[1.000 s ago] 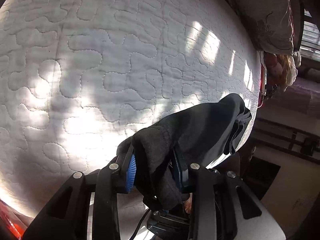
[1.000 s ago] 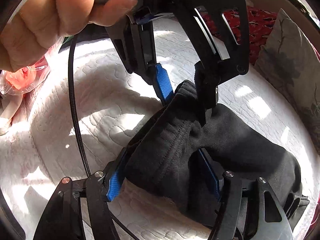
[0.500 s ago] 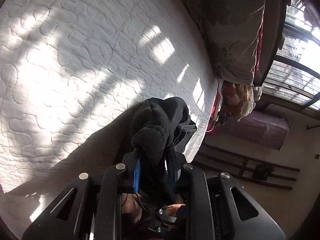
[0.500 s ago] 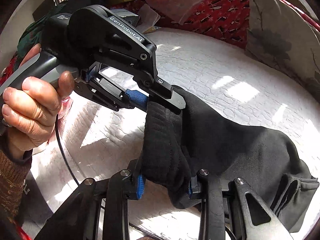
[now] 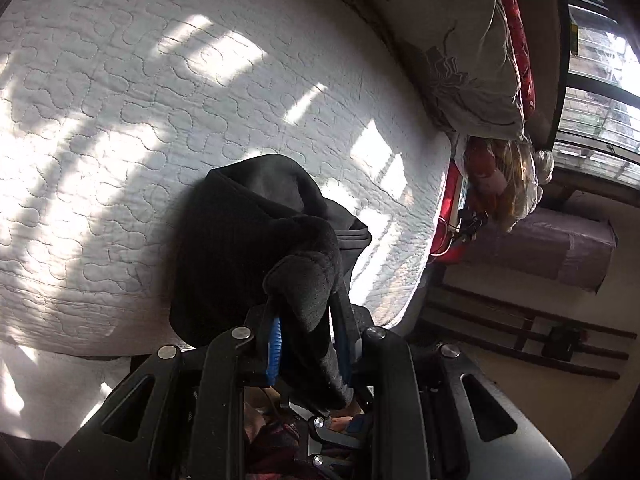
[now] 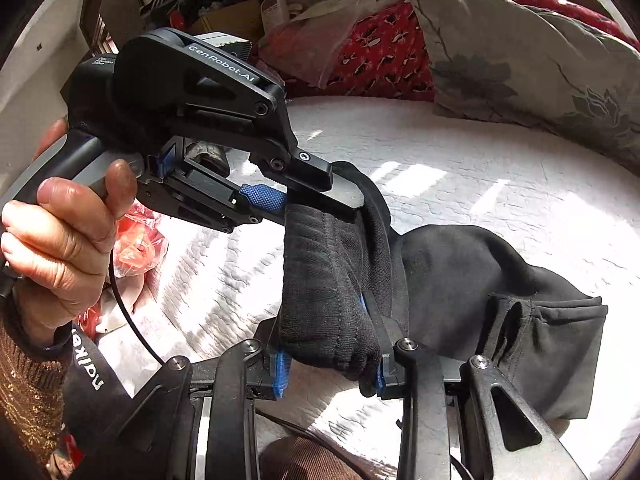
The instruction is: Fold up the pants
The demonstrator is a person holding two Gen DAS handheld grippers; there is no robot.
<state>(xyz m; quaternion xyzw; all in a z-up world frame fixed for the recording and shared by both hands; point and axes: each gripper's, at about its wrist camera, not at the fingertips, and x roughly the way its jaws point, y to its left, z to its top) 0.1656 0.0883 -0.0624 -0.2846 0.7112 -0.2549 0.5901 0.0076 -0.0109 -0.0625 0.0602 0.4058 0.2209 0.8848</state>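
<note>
Black pants [image 5: 240, 248] hang bunched over a white quilted mattress [image 5: 160, 100]. In the left wrist view my left gripper [image 5: 306, 308] is shut on a thick fold of the fabric, blue pads pressed on both sides. From the right wrist view, my right gripper [image 6: 326, 348] is shut on a ribbed band of the pants [image 6: 460, 280], and the rest drapes right onto the mattress [image 6: 480, 168]. A hand [image 6: 60, 220] holds the left gripper [image 6: 320, 206] up at the left, clamped on the same band a little higher.
A grey floral pillow [image 6: 520, 60] and red patterned bedding [image 6: 380, 52] lie at the far side of the bed. A red plastic bag [image 6: 136, 240] sits left. A doll [image 5: 504, 176] lies at the mattress corner, where the floor [image 5: 560, 360] drops off.
Both grippers rose with the pants, lifting the held end off the mattress. The right jaws narrowed onto the band. In the right wrist view the left gripper moved up and leftward.
</note>
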